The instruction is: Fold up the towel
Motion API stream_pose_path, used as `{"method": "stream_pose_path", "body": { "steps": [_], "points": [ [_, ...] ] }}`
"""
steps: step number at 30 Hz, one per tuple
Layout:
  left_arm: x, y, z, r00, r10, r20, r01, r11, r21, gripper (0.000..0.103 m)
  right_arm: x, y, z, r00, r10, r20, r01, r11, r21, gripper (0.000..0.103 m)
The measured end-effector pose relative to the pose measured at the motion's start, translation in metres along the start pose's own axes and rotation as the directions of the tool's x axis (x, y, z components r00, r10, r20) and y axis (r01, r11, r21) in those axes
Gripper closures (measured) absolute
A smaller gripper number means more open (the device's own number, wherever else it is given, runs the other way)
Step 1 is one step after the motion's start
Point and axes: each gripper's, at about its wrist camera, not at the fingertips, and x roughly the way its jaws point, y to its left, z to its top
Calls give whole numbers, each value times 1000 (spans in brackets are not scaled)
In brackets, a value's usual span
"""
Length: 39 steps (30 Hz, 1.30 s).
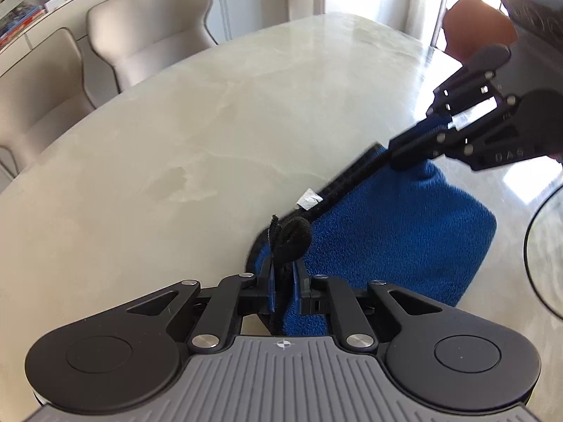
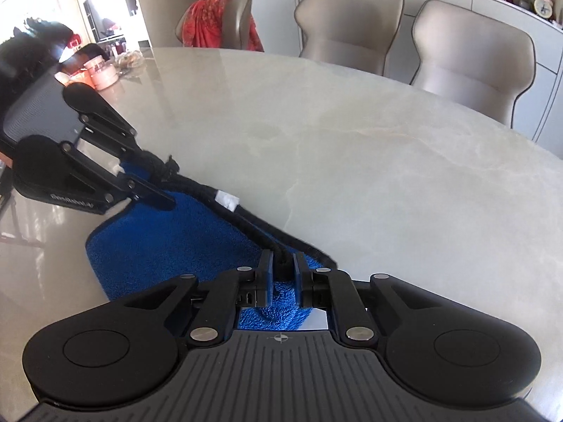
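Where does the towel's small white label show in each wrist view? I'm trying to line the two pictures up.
Left wrist view: the white label sits just right of centre, on the towel's black edge.
Right wrist view: the label sits left of centre, on the same edge.
Shared landmark: that black-trimmed edge, stretched between both grippers.

Marble table (image 2: 352, 147), beige chairs (image 2: 471, 66), red cloth (image 2: 214, 21)
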Motion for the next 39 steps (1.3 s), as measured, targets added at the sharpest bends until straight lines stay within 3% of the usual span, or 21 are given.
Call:
{"method": "stream_pose_path", "body": {
  "steps": [6,8,10,12,17,23,26,27,31,34,39],
  "points": [
    [11,2,2,1000,11,-28,-11,1000,-19,91,15,-7,5,1000,1,-24,-1,1000,13,91],
    [14,5,0,999,18,-30,-20,999,-50,85,19,-8,5,1000,-1,-30,1,1000,18,90],
    [16,12,0,999,29,-25,-31,996,-78,70,23,-9,4,999,1,-40,0,1000,29,89],
    [11,15,-2,998,56,-1,-56,994,-93,62,24,-10,2,999,1,-39,1,999,38,88],
    [-11,12,-12,987,128,97,-126,992,-25,55,15,-4,-4,999,-38,0,38,999,14,84],
    [-5,6,-10,995,52,90,-54,998,18,55,1,2,-10,993,-89,72,87,996,34,73],
    [-1,-3,-9,996,28,81,-32,998,49,55,0,2,-13,993,-101,68,97,994,55,69],
    [0,-4,-9,997,25,78,-29,998,53,57,0,2,-14,993,-101,68,97,994,56,69],
    [8,-5,-4,998,38,46,-41,997,63,83,-2,5,-20,993,-96,70,92,994,54,69],
    [10,0,-3,998,46,34,-47,998,46,95,-5,8,-25,993,-96,74,92,994,56,69],
    [7,11,3,997,45,58,-44,999,-14,101,-5,7,-27,993,-83,85,76,994,84,69]
  ]
}}
